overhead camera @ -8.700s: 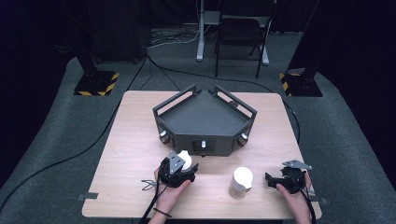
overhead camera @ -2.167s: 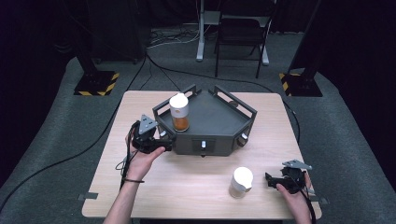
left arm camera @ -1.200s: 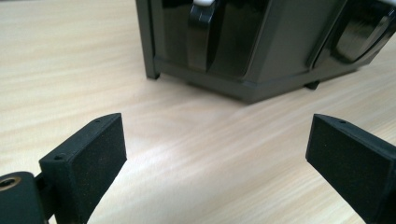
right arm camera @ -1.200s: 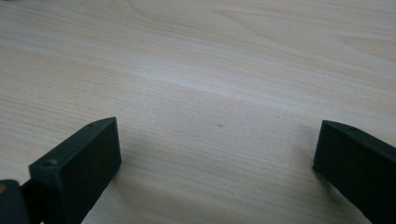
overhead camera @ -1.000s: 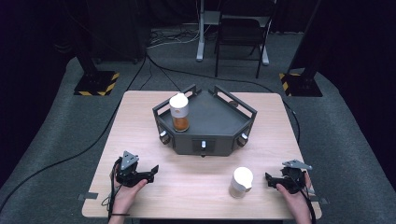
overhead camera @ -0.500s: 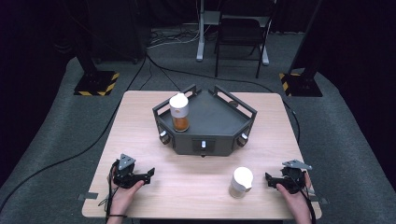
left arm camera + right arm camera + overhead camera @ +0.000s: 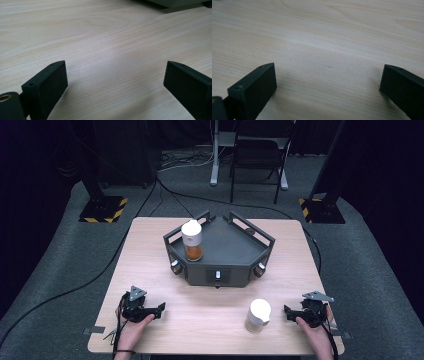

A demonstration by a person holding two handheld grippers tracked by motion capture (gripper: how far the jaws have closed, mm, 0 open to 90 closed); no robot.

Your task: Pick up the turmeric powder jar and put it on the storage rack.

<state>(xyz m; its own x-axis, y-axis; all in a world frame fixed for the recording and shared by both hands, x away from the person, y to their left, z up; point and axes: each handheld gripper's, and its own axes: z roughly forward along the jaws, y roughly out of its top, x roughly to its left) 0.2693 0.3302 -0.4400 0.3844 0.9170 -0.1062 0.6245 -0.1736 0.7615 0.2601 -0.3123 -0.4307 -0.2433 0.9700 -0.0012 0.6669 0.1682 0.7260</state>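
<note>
Now: between steps. L gripper [image 7: 159, 308] jaws spread, empty, on bare table [image 7: 105, 37]. R gripper [image 7: 289, 311] jaws likewise apart, nothing between. White bottle [image 7: 258, 314] stands just beyond R fingertips; orange jar [image 7: 192, 240] sits in tray [image 7: 235, 265]. Next, likely: R reaches for bottle, pinches, lifts to tray.
</note>
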